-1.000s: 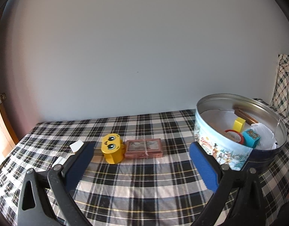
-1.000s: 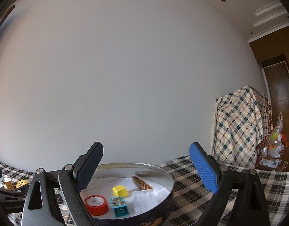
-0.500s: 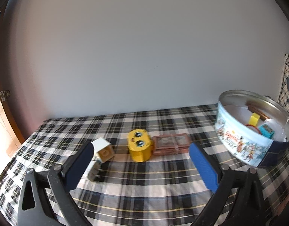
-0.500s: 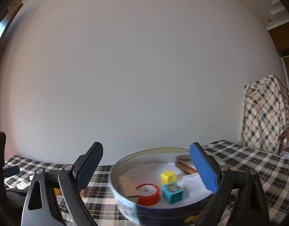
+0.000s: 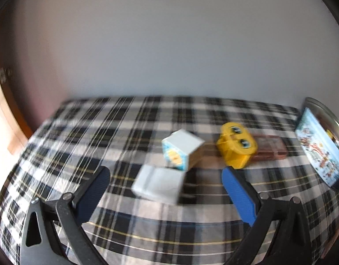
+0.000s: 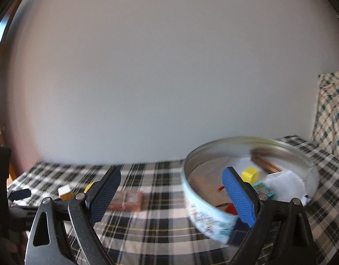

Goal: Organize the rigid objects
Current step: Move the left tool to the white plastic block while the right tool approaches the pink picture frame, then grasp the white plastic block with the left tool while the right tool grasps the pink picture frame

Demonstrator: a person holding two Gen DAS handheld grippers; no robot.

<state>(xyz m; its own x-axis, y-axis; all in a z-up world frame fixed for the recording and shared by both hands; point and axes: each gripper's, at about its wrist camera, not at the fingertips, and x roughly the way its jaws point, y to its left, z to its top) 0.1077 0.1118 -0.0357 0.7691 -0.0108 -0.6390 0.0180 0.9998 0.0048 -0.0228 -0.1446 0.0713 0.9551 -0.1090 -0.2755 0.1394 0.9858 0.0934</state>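
Your left gripper (image 5: 165, 190) hovers low over the plaid-covered surface (image 5: 125, 128) with its fingers spread wide and empty. Just ahead of them lies a flat white box (image 5: 158, 183), and touching its far side sits a tilted white cube (image 5: 182, 150) with a blue and yellow face. Toward the right edge stands a yellow toy with eyes (image 5: 236, 148), touching a flat brown box (image 5: 269, 150). Your right gripper (image 6: 170, 195) is also spread apart, holding nothing, in front of the round tin (image 6: 200, 212). Inside the tin lie a yellow block (image 6: 250, 174), a teal block (image 6: 264, 190) and a brown comb (image 6: 265, 162).
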